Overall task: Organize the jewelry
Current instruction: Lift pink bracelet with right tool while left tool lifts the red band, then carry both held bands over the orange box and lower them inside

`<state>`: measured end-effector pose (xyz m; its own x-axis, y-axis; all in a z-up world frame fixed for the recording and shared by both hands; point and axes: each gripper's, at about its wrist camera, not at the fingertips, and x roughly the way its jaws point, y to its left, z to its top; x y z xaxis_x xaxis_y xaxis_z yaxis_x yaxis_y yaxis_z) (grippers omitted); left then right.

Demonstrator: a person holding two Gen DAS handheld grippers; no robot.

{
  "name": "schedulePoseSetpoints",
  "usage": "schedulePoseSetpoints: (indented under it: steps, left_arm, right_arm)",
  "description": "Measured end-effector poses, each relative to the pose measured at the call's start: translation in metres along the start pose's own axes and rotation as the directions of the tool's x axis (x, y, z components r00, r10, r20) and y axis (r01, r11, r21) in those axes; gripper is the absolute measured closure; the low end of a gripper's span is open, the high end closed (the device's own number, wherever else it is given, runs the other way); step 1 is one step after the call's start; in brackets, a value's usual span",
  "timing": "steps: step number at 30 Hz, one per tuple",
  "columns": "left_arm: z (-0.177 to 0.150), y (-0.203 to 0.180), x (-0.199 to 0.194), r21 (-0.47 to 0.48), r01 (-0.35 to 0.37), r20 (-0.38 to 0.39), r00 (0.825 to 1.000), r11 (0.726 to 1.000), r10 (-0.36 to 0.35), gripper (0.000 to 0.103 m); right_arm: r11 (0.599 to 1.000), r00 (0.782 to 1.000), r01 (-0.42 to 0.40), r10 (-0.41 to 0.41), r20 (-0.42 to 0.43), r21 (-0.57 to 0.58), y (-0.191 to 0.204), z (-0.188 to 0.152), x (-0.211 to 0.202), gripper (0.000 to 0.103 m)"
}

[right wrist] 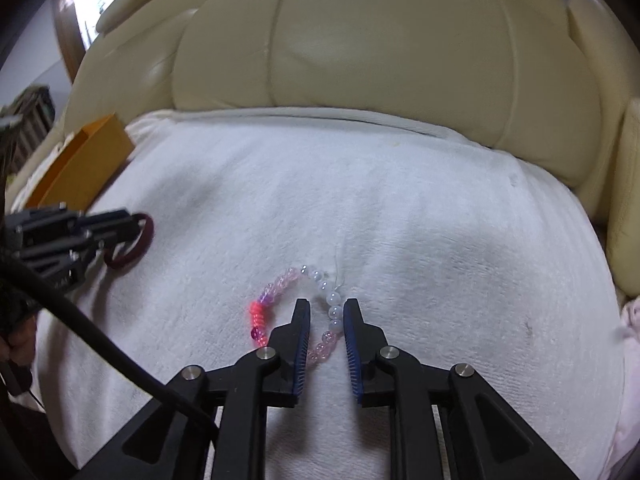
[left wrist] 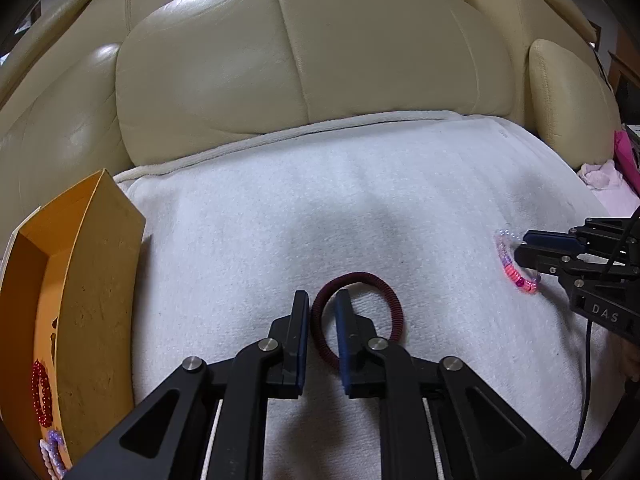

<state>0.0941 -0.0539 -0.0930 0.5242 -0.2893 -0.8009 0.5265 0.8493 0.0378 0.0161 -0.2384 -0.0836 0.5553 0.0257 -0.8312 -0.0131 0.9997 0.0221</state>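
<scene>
my left claw (left wrist: 322,300) fills the bottom of its own view, pointing down at the white blanket (left wrist: 360,200) spread over the cream sofa (left wrist: 280,60). its jaws stand narrow, a small gap between them, and they straddle the near-left arc of the dark red hair tie (left wrist: 360,312): one pad outside the ring, one inside. i can't see the pads pressing the band, so i read it as not yet gripped.

my right claw (right wrist: 326,304) is in the same pose over the beaded bracelet (right wrist: 296,312), jaws narrow but apart, the white beads on its right side lying between the pads, untouched as far as i can tell.

the orange box (left wrist: 100,280) sits at the left edge of the blanket, with a red bead string (left wrist: 42,392) and a pale purple piece (left wrist: 52,452) already inside.

so i judge this the pick-up step for both pieces. next i need to settle each claw onto the blanket, close on its band, lift clear, then carry to the box, left one first since it's nearer.
</scene>
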Motion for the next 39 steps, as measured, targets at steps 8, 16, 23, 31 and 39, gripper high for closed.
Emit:
schedulePoseSetpoints:
  steps: [8,16,23,31,39]
  left_arm:
    - [0.007,0.007,-0.018,-0.036,0.007,0.060,0.998,0.999,-0.004,0.098]
    - [0.013,0.010,-0.043,-0.079,0.013,0.126,0.992,0.997,-0.003,0.098]
    - [0.010,0.010,-0.063,-0.102,0.004,0.168,0.986,0.995,0.014,0.098]
    - [0.001,0.017,-0.094,-0.149,-0.054,0.209,0.974,0.987,0.084,0.098]
    - [-0.013,0.032,-0.119,-0.178,-0.090,0.232,0.964,0.980,0.130,0.098]
  right_arm:
    - [0.999,0.998,-0.023,0.022,0.064,0.028,0.000,0.006,-0.015,0.094]
    - [0.995,0.989,-0.066,0.055,0.138,0.079,-0.009,0.012,-0.034,0.094]
    - [0.991,0.980,-0.094,0.076,0.182,0.094,-0.012,0.014,-0.046,0.094]
    - [0.988,0.963,-0.134,0.111,0.246,0.080,0.008,0.016,-0.067,0.094]
    - [0.983,0.944,-0.173,0.148,0.296,0.058,0.040,0.023,-0.082,0.094]
